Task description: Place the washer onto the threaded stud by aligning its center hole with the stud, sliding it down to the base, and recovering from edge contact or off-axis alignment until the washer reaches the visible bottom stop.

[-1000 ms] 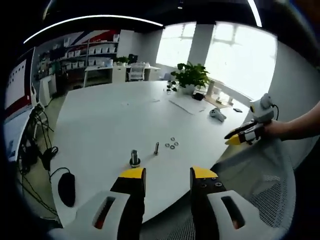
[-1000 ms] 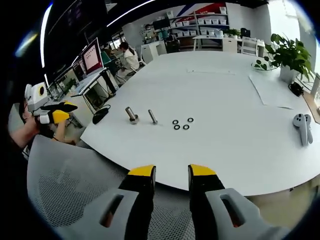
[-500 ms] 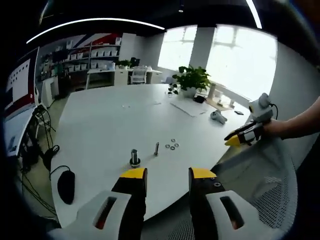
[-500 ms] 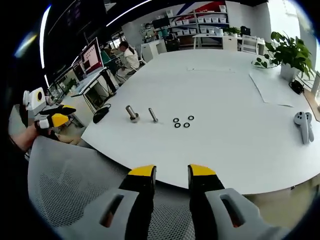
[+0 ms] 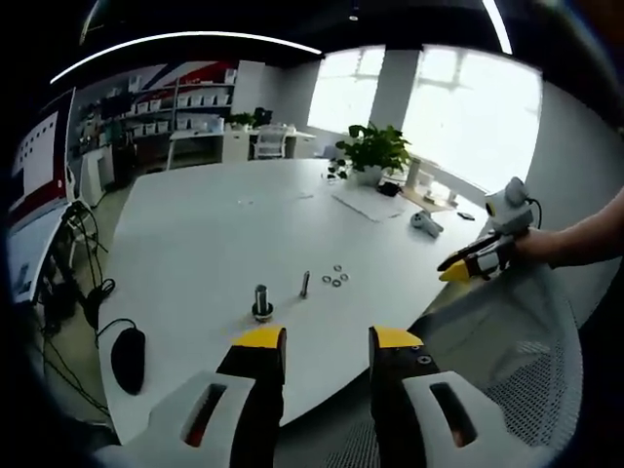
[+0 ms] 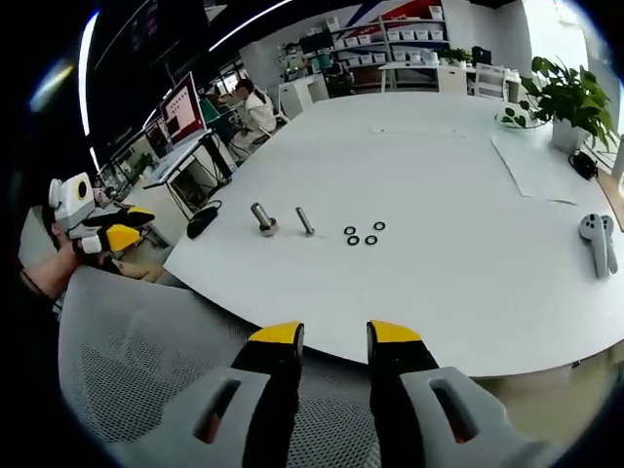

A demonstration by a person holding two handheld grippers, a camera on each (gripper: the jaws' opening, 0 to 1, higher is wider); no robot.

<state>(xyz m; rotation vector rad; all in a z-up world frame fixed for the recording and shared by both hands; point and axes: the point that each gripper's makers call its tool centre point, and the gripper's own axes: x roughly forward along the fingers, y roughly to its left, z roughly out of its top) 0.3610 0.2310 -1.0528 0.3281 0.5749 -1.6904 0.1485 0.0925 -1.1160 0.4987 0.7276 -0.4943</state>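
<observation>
Table layout
On the table (image 6: 458, 185): upright threaded stud (image 6: 262, 218) at left, loose bolt (image 6: 304, 221) just right of it, three washers (image 6: 363, 234) further right, controller (image 6: 597, 242) far right.

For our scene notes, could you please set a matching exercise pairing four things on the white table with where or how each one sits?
Things:
1. stud
2. loose bolt
3. washers
4. plant

Places or states:
A. lying on its side
B. standing upright on its base
C. at the table's far edge
D. three lying flat, clustered together

Pairs: 1-B, 2-A, 3-D, 4-C
</observation>
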